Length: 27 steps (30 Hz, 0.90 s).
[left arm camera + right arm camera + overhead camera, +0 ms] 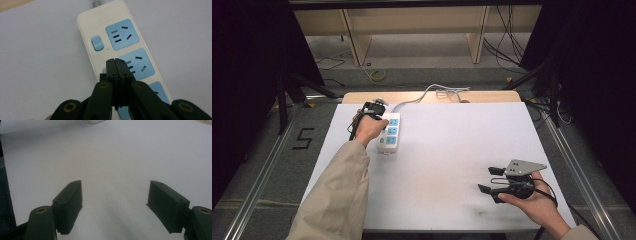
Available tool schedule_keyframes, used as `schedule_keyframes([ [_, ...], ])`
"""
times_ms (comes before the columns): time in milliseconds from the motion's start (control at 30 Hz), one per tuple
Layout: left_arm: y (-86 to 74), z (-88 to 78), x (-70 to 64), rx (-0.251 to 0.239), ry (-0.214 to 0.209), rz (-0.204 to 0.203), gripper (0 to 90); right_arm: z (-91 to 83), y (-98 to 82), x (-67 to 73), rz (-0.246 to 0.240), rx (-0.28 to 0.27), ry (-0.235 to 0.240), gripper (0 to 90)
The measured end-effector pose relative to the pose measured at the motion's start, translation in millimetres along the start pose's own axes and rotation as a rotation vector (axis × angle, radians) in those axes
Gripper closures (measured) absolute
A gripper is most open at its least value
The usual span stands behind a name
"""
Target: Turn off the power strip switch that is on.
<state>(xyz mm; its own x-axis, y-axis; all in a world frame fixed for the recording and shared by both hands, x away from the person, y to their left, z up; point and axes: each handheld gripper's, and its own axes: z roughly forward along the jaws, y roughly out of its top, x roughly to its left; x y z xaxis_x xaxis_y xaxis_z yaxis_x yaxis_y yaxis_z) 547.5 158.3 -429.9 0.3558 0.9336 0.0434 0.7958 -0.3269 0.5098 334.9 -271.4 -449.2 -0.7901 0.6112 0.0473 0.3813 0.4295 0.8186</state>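
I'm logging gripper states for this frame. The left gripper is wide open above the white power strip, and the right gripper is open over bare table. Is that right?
Not quite. The left gripper is shut, not wide open: the left gripper view shows its jaws pressed together above the power strip, near its second switch. The rest stands: the right gripper is open over bare table.

High view overhead, facing forward; gripper views close, sharing white table (pixel 452 165).
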Motion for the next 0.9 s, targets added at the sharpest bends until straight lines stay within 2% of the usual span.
schedule_keyframes([
  [900, 0.0, 10.9, 1.7, 0.035, 0.001, -0.014, 89.9, 0.3, 0.0, 0.6, -0.006, 0.003, 0.004, 28.2],
])
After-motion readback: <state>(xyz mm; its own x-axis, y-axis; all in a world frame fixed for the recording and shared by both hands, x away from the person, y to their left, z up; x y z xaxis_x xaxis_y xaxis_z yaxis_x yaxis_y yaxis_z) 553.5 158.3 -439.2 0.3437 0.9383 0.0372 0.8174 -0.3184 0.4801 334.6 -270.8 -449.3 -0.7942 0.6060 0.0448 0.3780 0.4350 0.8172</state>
